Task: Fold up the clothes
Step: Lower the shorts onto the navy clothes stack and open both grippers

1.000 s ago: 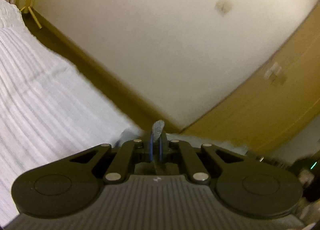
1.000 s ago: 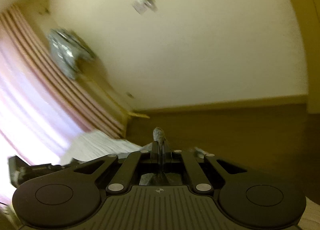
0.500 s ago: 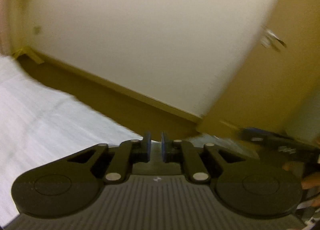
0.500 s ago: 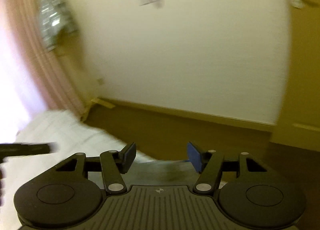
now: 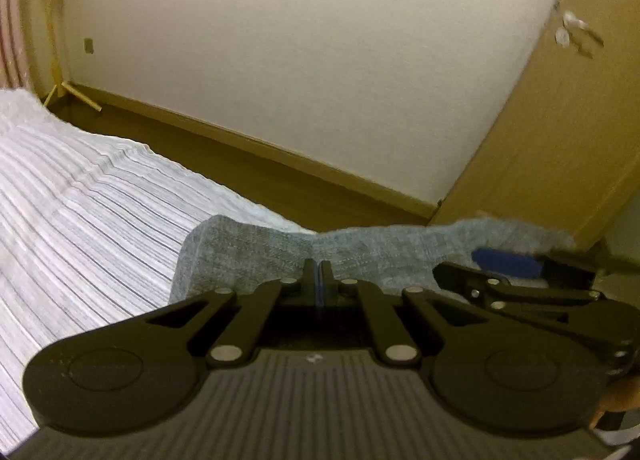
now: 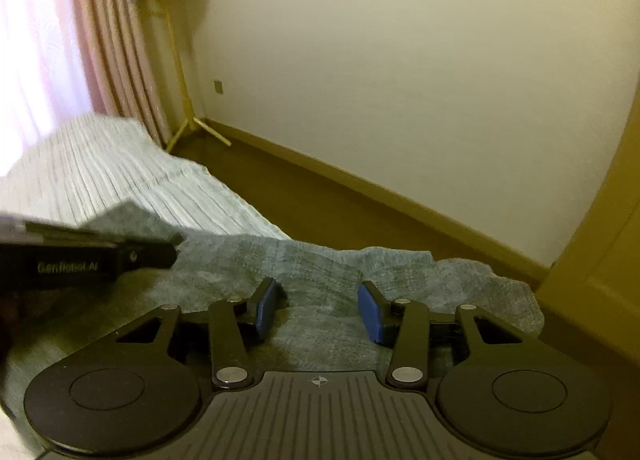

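Note:
A grey-blue denim-like garment (image 5: 248, 248) lies on the bed (image 5: 80, 200) near its far edge. My left gripper (image 5: 319, 270) hovers just in front of it, shut, with no cloth showing between its fingers. In the right wrist view the same garment (image 6: 320, 260) spreads under my right gripper (image 6: 320, 308). Its blue pads (image 6: 370, 314) stand apart and are closing, with cloth lying below the gap and neither pad pressing on it. The right gripper's blue pad (image 5: 500, 264) shows at the right of the left view. The left gripper's black body (image 6: 100, 260) reaches in from the left.
The bed carries a white striped cover (image 6: 100, 164). Beyond its edge runs a strip of brown floor (image 5: 260, 176) below a cream wall. A wooden door (image 5: 560, 140) stands at the right, and a pink curtain (image 6: 100, 40) and yellow stand (image 6: 180, 80) at the left.
Both grippers have let go of the pinched cloth. The right one opened wide, then narrowed a little. The left one opened slightly and shut again. The garment now lies flat on the bed.

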### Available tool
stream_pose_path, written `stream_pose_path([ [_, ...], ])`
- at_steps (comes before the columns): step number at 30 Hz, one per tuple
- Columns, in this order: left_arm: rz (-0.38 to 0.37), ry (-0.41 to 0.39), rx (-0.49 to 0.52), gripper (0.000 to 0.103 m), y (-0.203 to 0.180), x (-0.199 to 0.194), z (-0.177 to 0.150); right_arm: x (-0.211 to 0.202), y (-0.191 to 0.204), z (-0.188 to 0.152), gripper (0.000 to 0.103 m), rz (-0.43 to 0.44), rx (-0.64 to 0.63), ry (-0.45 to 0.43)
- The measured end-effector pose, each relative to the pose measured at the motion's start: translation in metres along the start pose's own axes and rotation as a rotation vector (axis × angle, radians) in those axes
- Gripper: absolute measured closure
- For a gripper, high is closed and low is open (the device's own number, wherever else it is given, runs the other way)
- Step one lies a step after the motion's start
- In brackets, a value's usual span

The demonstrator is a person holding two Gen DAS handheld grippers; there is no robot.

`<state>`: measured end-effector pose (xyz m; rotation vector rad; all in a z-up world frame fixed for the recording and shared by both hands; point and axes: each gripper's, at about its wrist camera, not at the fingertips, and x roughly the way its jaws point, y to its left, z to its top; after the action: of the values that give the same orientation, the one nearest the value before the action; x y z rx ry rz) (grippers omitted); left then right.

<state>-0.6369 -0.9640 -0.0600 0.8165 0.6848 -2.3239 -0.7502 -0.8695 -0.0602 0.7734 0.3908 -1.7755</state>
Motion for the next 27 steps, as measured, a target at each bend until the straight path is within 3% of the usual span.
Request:
stream_pose_path([
  [5, 0.064, -0.102, -0.061, 0.102, 0.006, -0.067, -0.001, -0.052, -0.020, 0.023, 0.060, -0.045, 0.010, -0.095],
  [10, 0.058, -0.065, 0.010, 0.101, -0.013, -0.106, -0.024, -0.093, -0.019, 0.014, 0.060, -0.006, 0.021, -0.070],
  [13, 0.095, -0.008, 0.076, 0.101, -0.028, -0.095, -0.048, -0.091, -0.008, -0.009, 0.060, 0.009, -0.015, -0.037],
  [15, 0.133, 0.040, 0.080, 0.102, -0.032, -0.077, -0.064, -0.088, -0.001, -0.024, 0.060, 0.011, -0.041, -0.003],
  [18, 0.137, 0.056, 0.028, 0.101, -0.027, -0.074, -0.073, -0.068, -0.001, -0.053, 0.060, -0.022, -0.078, 0.113],
  [22, 0.161, 0.047, 0.023, 0.102, -0.032, -0.088, -0.066, -0.079, -0.010, -0.054, 0.060, -0.024, -0.058, 0.124],
  [24, 0.155, 0.000, -0.006, 0.102, -0.037, -0.104, -0.062, -0.087, -0.015, -0.051, 0.060, -0.026, -0.037, 0.117],
  [27, 0.172, -0.025, -0.028, 0.101, -0.037, -0.115, -0.063, -0.110, -0.018, -0.045, 0.060, 0.016, -0.007, 0.040],
])
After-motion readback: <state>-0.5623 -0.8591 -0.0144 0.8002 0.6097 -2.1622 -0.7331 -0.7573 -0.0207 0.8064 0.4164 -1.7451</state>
